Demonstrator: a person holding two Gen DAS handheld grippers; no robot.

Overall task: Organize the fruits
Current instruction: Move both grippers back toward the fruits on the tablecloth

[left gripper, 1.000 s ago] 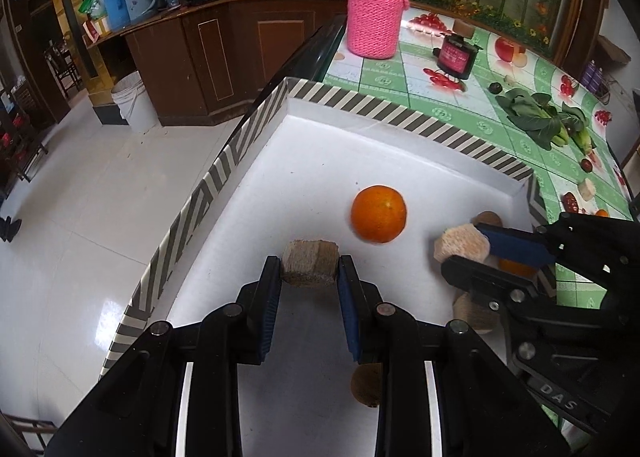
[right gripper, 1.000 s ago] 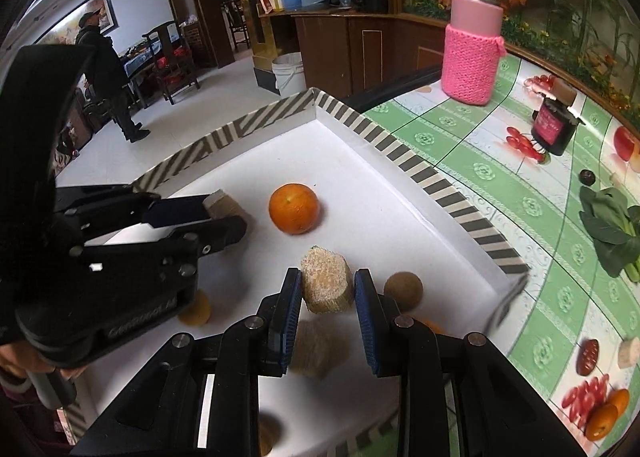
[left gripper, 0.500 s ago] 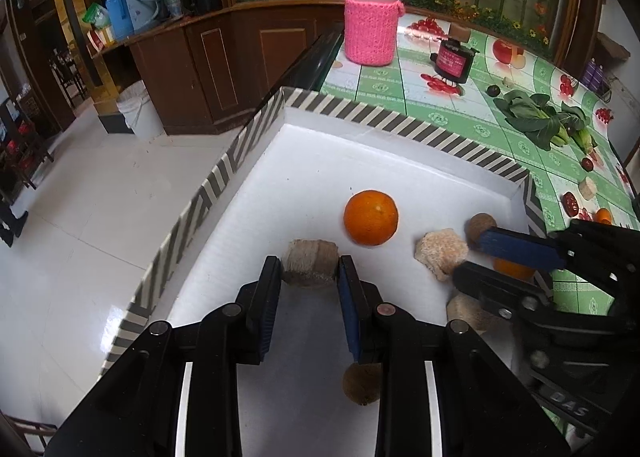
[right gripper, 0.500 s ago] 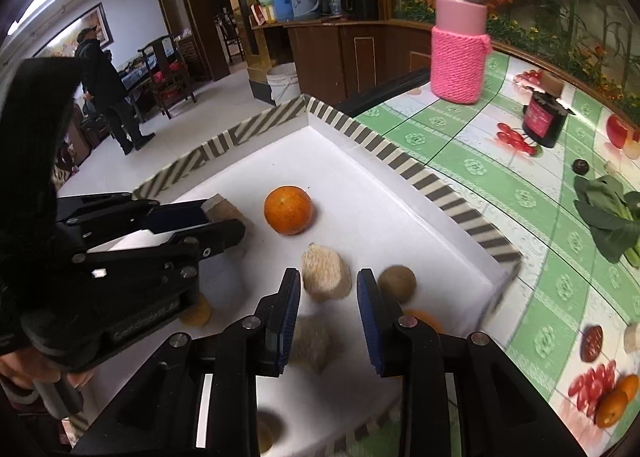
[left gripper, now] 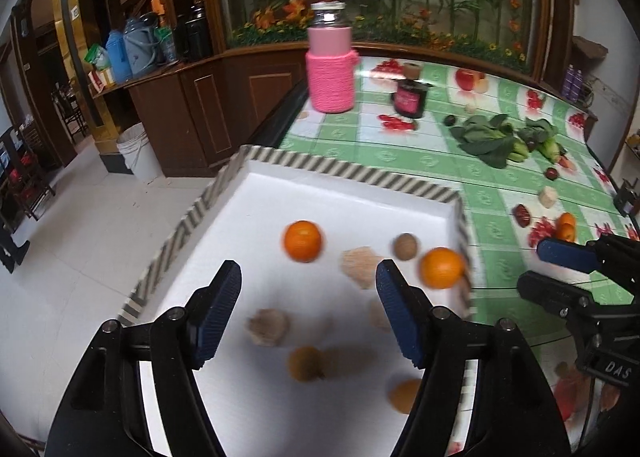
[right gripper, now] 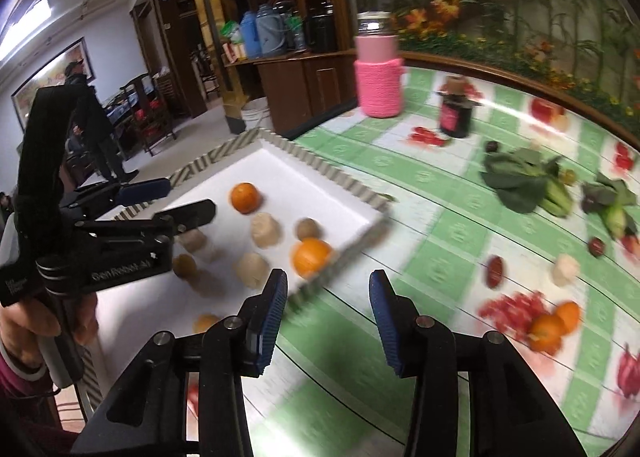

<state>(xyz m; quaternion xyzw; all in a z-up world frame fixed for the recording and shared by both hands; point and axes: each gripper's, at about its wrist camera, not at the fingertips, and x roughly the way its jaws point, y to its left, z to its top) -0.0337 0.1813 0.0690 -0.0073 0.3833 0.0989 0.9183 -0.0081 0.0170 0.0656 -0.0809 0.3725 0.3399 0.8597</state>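
**Both claws let go, more fruit waiting on the cloth**

The left claw stands spread above the white tray, its jaws having just been opening, with nothing between them; the beige fruit piece lies free below. The right claw has also just been opening and is empty, out past the tray's striped edge over the green checked tabletop.

In the tray sit two oranges, beige lumps and small brown fruits. Loose pieces remain on the cloth: a pale chunk and a dark red date-like fruit. The oranges look firm and round, likely to roll, so I'd pinch across the middle. The pale lumps seem light and crumbly, wanting a gentle squeeze.

Beyond stand a pink-sleeved jar, leafy greens, a wooden counter, and a person across the tiled floor
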